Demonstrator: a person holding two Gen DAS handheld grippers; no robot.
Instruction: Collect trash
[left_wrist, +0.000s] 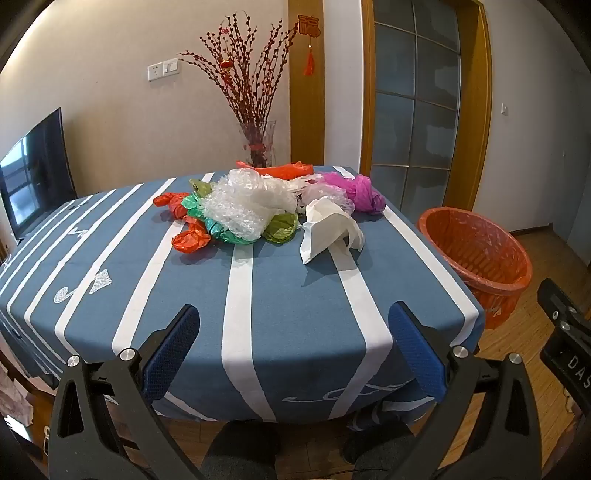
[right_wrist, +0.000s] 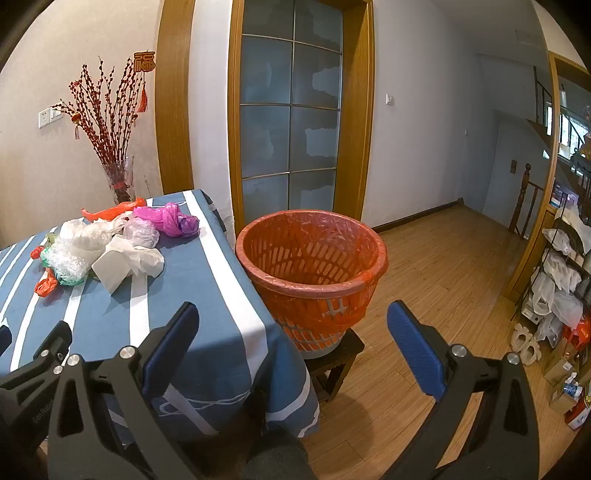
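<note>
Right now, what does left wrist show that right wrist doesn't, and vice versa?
Left wrist only: the TV beyond the table's left side and the open left gripper over the near edge.
Right wrist only: the stool under the basket, the shelf of bags, and the open right gripper.
Both: the pile of plastic bags on the striped tablecloth, the orange basket, the vase.

Table (left_wrist: 295, 314) under blue white-striped cloth; heap of crumpled plastic bags (left_wrist: 251, 206) and white tissue (left_wrist: 325, 229) at far end.
</note>
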